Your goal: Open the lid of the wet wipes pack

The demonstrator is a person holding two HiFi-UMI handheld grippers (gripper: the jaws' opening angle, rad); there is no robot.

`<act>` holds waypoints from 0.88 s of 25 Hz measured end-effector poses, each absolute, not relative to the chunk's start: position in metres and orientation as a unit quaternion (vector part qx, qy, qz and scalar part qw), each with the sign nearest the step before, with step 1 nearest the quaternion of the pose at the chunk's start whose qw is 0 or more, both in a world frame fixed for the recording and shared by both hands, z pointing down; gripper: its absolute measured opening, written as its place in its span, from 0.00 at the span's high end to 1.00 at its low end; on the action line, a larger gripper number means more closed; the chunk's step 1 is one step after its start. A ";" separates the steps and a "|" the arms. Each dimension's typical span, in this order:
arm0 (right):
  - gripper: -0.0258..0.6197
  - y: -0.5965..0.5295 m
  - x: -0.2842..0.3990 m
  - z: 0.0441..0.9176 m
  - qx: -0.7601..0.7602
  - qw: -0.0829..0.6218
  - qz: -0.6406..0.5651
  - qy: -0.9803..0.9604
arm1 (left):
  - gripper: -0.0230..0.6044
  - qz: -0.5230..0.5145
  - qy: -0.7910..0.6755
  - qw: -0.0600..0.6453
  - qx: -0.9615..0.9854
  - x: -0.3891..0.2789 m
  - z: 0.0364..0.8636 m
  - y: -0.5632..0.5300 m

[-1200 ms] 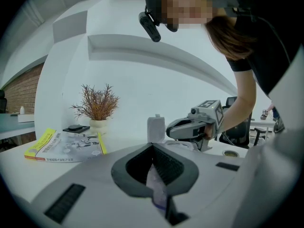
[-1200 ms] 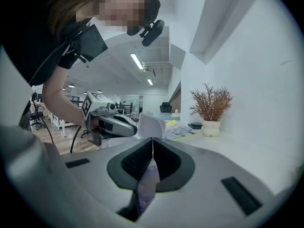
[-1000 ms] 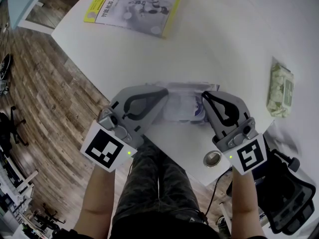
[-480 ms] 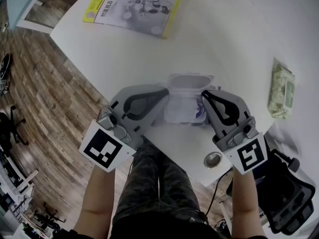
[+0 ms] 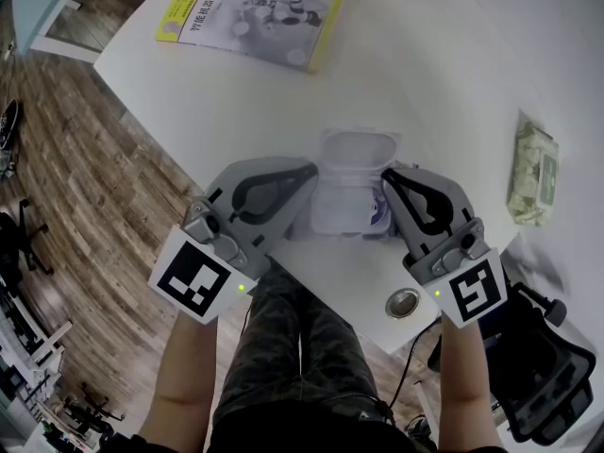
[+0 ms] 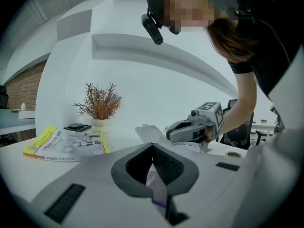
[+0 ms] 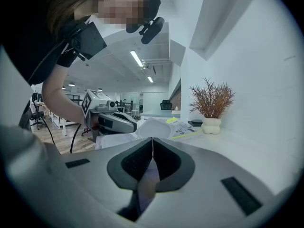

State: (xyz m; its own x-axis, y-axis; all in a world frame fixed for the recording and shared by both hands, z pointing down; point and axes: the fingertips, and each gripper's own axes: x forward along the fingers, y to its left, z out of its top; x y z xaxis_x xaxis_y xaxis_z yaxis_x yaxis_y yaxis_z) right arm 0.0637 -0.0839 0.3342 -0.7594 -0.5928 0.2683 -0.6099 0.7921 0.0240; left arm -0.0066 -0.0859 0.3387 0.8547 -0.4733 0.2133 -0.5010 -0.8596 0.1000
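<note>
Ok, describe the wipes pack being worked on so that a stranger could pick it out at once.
On the white table, look at the near edge, opposite the yellow-edged book. There the wet wipes pack lies pinched between the left gripper and the right gripper. Unlike the greenish pack at the right edge, it is white and purple, with its lid flipped open.
</note>
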 end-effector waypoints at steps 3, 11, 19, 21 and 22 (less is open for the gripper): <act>0.92 -0.085 0.063 0.334 0.320 0.134 0.033 -0.937 | 0.94 0.094 -0.251 0.076 0.960 -0.007 0.339 -0.086; 0.92 -0.086 0.063 0.335 0.318 0.135 0.036 -0.938 | 0.94 0.096 -0.247 0.079 0.961 -0.007 0.340 -0.086; 0.92 -0.089 0.063 0.335 0.316 0.135 0.038 -0.938 | 0.94 0.082 -0.244 0.090 0.962 -0.009 0.335 -0.089; 0.92 -0.089 0.063 0.335 0.315 0.136 0.038 -0.938 | 0.94 0.066 -0.249 0.095 0.962 -0.010 0.331 -0.093; 0.92 -0.089 0.063 0.335 0.315 0.136 0.038 -0.939 | 0.94 0.062 -0.250 0.095 0.962 -0.009 0.329 -0.095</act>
